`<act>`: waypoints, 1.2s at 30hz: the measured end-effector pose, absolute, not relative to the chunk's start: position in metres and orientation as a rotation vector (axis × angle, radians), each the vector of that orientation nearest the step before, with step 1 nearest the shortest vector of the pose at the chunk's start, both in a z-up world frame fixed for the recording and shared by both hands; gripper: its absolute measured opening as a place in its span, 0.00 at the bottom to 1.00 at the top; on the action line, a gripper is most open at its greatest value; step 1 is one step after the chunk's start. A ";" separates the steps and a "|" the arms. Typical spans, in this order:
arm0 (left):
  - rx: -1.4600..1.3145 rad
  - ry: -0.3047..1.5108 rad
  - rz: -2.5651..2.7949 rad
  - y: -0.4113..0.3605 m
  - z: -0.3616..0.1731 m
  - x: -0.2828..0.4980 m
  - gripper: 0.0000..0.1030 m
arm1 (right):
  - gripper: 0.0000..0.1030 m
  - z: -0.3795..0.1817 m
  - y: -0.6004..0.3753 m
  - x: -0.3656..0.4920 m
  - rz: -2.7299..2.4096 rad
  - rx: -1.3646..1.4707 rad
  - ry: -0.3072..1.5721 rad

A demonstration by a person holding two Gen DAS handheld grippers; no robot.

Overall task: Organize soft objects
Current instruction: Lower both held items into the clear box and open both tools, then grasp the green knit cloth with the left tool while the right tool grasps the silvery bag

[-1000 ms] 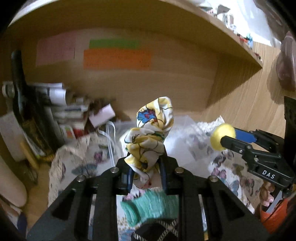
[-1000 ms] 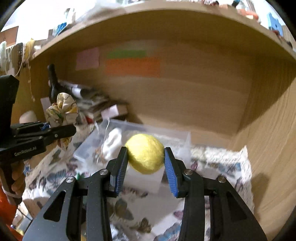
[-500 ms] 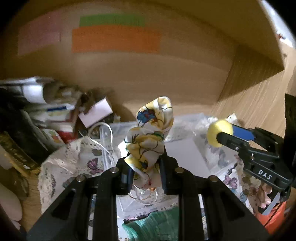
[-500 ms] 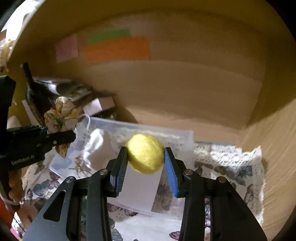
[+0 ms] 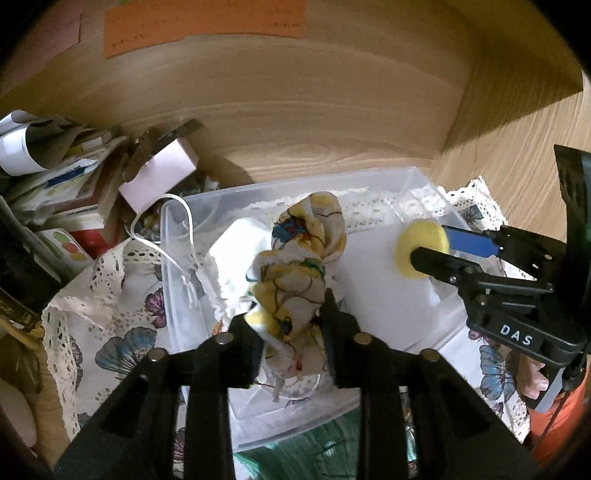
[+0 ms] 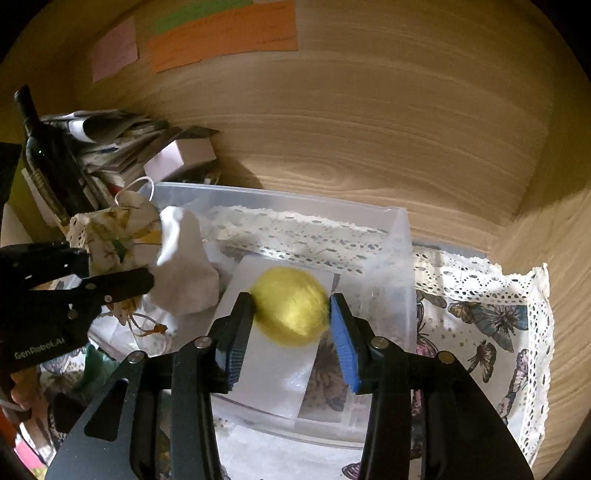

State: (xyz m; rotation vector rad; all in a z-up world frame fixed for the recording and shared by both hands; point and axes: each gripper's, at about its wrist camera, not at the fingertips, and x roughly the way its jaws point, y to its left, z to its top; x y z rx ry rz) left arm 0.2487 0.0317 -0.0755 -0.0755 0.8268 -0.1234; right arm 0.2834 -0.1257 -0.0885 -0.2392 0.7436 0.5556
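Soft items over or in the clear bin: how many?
3: floral fabric bundle in the left gripper, yellow fuzzy ball in the right gripper, white drawstring pouch inside the clear plastic bin. Others may be hidden.

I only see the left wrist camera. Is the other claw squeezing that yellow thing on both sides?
Observer: Yes. In the right wrist view, the right claw pinches the yellow ball with a blue pad on each side.
Operator: What's the dark thing far left?
Observer: It's a dark glass bottle, standing upright beside the paper pile.
Operator: Is anything above the orange note?
Observer: A green strip sits just above the orange note.
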 end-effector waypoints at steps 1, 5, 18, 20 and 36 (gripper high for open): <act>-0.071 0.825 -0.117 0.031 -0.075 0.248 0.44 | 0.39 -0.088 -0.125 0.281 0.555 -0.245 0.740; -0.055 0.800 -0.107 0.029 -0.069 0.242 0.58 | 0.54 -0.080 -0.127 0.274 0.555 -0.244 0.711; -0.035 0.639 -0.071 0.035 -0.022 0.192 0.83 | 0.71 -0.033 -0.147 0.222 0.564 -0.214 0.540; -0.041 0.608 -0.069 0.036 -0.015 0.180 0.93 | 0.72 -0.028 -0.152 0.211 0.565 -0.210 0.515; -0.055 0.770 -0.052 0.039 -0.074 0.148 0.97 | 0.75 -0.091 -0.158 0.169 0.591 -0.220 0.678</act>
